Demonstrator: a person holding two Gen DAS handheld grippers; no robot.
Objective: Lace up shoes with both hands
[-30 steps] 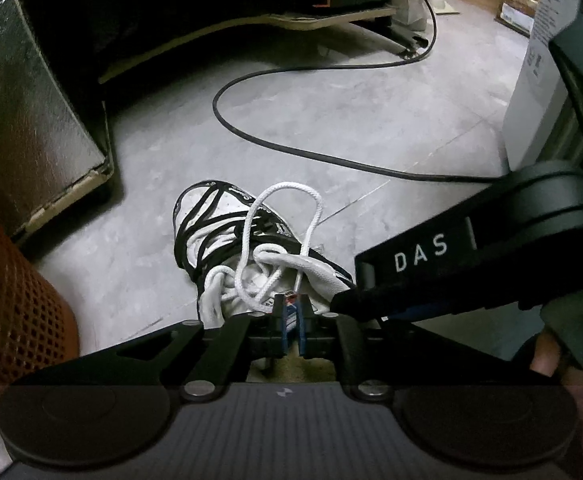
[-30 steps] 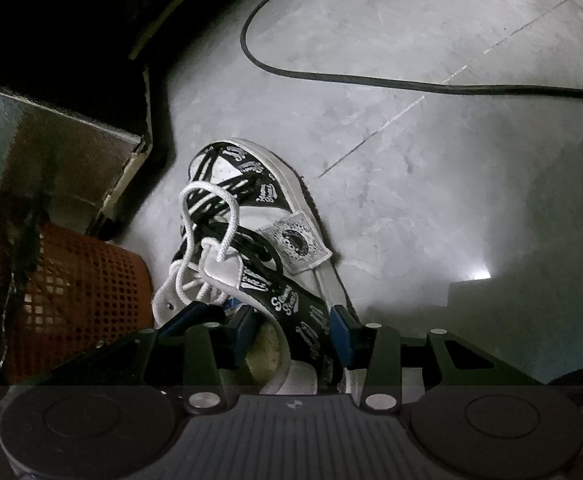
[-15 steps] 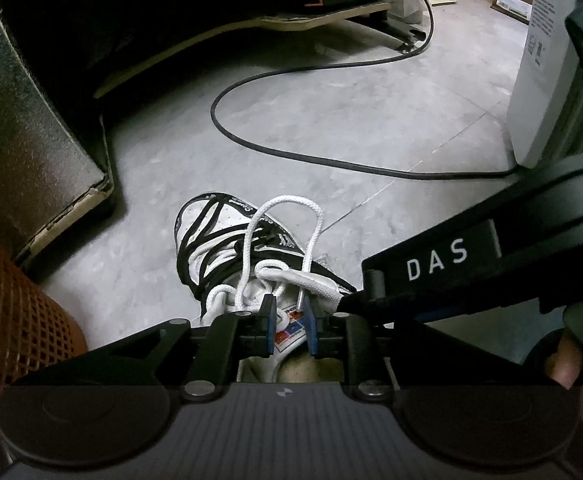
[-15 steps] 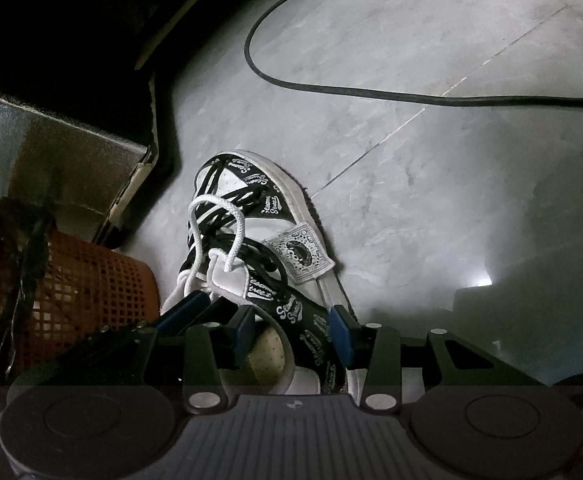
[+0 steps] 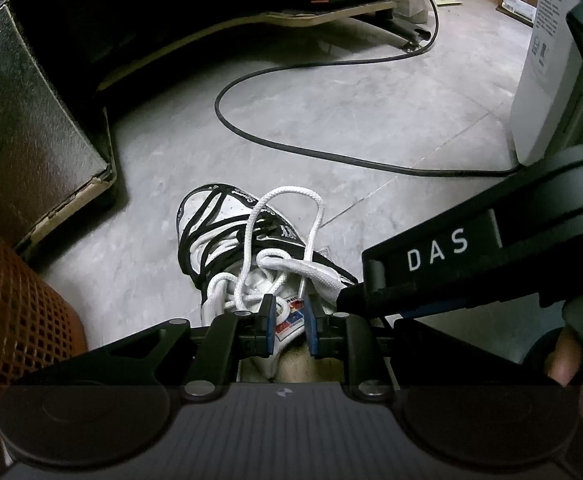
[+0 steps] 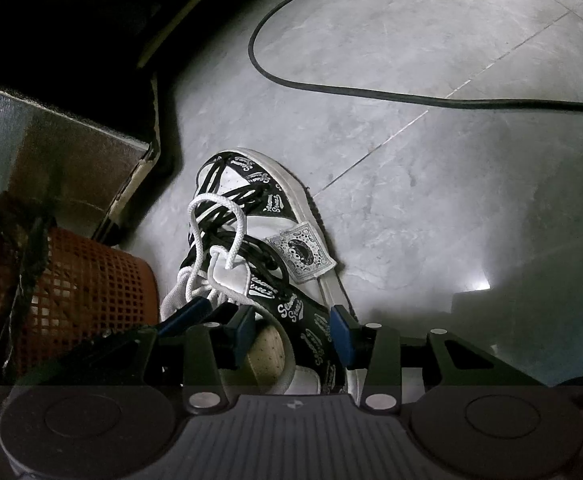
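Found one high-top sneaker (image 5: 227, 232) on the grey stone-look floor (image 5: 371, 112), toe pointing away from both cameras; white leather-like panels, black bands printed with white script, one square stitched patch (image 6: 301, 256) on its side. Counted two laces: a thin black lace (image 5: 195, 232) criss-crossed flat over the front, and a thick woven white lace (image 5: 315, 216) standing up in one tall loop above a loose tangle at the tongue.

Held the left gripper (image 5: 289, 320) just over the shoe's opening, jaws narrow and just lately opening, the labelled tongue (image 5: 287, 320) between the blue pads (image 5: 269, 320) but not pinched. Kept the right gripper (image 6: 293, 334) with jaws wide, astride the printed collar band (image 6: 311, 332), a strip of tan insole (image 6: 269, 348) showing between band and inner pad, nothing clamped. Crossed in from the right in the left wrist view, that second tool's dark body, hiding the sneaker's heel side.

Noted around it: one orange plastic mesh basket (image 5: 11, 312) close on the left, one foil-faced box (image 5: 31, 140) behind that, one black cable (image 5: 291, 148) curving over the floor beyond the toe, one white appliance (image 5: 543, 80) at far right.
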